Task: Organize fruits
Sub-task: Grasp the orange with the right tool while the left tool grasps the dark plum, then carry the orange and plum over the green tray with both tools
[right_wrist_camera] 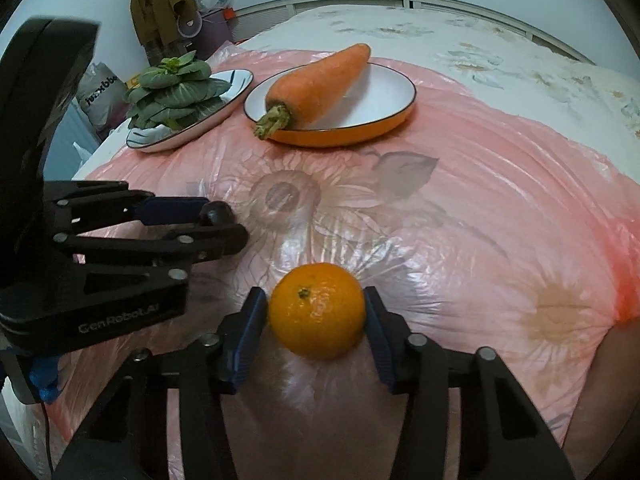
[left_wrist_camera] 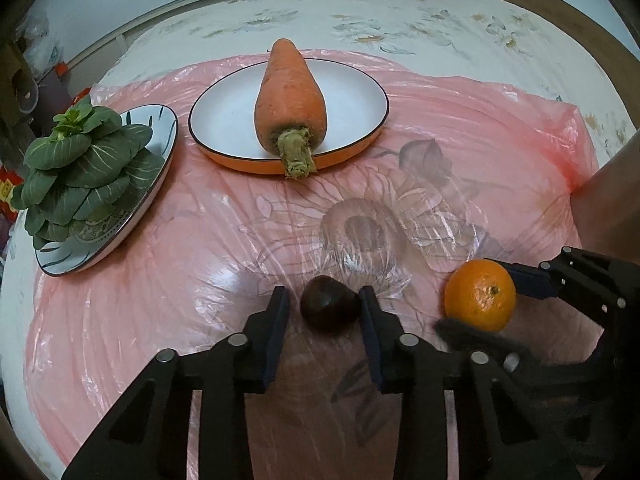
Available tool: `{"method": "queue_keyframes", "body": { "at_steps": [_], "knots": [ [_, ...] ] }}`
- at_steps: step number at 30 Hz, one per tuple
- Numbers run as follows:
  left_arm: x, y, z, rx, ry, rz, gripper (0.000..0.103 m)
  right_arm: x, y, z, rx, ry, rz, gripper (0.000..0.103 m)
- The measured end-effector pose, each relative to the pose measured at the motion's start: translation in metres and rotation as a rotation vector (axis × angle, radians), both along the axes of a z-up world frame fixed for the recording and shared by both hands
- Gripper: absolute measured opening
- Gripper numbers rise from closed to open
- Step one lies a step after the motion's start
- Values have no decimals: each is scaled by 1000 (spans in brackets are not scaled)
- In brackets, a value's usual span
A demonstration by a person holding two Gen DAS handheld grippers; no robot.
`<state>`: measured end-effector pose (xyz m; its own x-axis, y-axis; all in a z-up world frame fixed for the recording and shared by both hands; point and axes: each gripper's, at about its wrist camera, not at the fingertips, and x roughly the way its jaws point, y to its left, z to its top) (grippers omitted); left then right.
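Note:
A small dark purple fruit lies on the pink plastic sheet between the blue pads of my left gripper, which is shut on it. Just to its right, an orange sits stem-up between the pads of my right gripper, and both pads touch its sides. In the right wrist view the left gripper reaches in from the left with the dark fruit at its tips. The left wrist view shows the orange inside the right gripper.
At the far side a large carrot lies on a white plate with an orange rim. Left of it, a leafy green vegetable sits on a patterned plate. Flowered bedding lies beyond the sheet.

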<state>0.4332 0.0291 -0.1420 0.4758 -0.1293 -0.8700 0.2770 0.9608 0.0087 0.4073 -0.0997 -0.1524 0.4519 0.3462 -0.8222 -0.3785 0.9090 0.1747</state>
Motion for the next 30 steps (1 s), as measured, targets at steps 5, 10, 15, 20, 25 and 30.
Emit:
{"method": "queue_keyframes", "body": {
  "at_steps": [5,10,15,20,25,30],
  "knots": [
    [-3,4,6,-14,-8,-7,24,1,-4,-2,21,7,0,81],
    [-5,11,15,-50,-12,10,23,1,-6,1,54,16,-15,81],
    [-10,17,26,-64,-32,29,23,-4,-11,7,85,8,-23,80],
    [-16,24,32,-76,-41,57,23,-17,-14,12,99,10,-25,80],
    [-33,28,41,-76,-50,64,23,-41,-17,19,126,15,-31,80],
    [-61,20,47,-53,-50,51,23,-75,-26,25,155,33,-37,80]
  ]
}}
